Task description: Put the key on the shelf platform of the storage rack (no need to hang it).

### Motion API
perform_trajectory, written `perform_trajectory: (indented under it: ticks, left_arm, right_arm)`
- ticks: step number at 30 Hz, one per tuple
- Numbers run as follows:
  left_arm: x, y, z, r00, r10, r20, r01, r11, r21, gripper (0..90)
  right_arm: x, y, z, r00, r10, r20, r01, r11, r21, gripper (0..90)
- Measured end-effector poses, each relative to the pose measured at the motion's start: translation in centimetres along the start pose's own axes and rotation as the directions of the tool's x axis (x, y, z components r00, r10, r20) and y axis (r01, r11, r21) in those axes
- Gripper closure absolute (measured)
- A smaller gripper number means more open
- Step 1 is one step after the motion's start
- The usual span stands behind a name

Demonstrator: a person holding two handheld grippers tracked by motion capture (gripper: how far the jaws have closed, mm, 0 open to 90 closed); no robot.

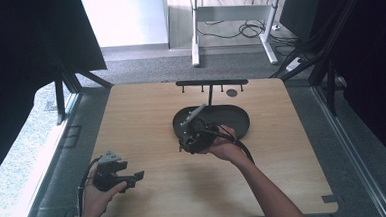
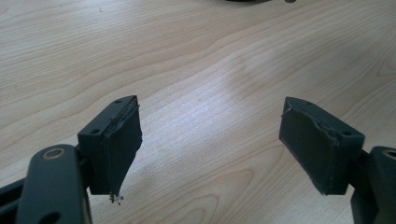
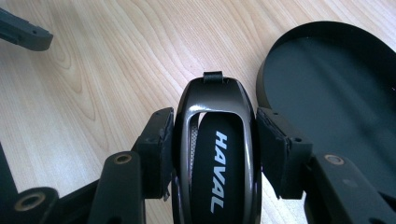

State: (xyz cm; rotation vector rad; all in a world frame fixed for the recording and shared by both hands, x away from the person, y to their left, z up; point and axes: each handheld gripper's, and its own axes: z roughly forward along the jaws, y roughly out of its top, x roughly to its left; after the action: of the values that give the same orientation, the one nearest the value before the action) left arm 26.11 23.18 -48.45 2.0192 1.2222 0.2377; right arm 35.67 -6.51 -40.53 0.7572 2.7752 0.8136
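A glossy black car key fob marked HAVAL sits upright between the pads of my right gripper, which is shut on its sides. In the high view that right gripper hovers at the near left rim of a black oval tray; in the right gripper view the tray lies just right of the key. My left gripper is open over bare wood with nothing between its pads. The left gripper is held near the table's front left.
A black hanger stand with several small hooks stands at the back edge, behind the tray. A small round dark disc lies near its foot. A dark grey bar crosses the top left corner of the right gripper view. The wooden tabletop spreads around.
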Motion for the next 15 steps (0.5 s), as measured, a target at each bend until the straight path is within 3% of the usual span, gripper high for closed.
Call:
perform_trajectory:
  ticks: [15]
  left_arm:
    - [-0.09, -0.07, 0.41, 0.9999, 0.010, 0.008, -0.010, 0.9996, 0.027, 21.1]
  right_arm:
    - [-0.43, 0.36, -0.30, 0.9999, 0.004, 0.014, -0.004, 1.000, 0.001, 48.8]
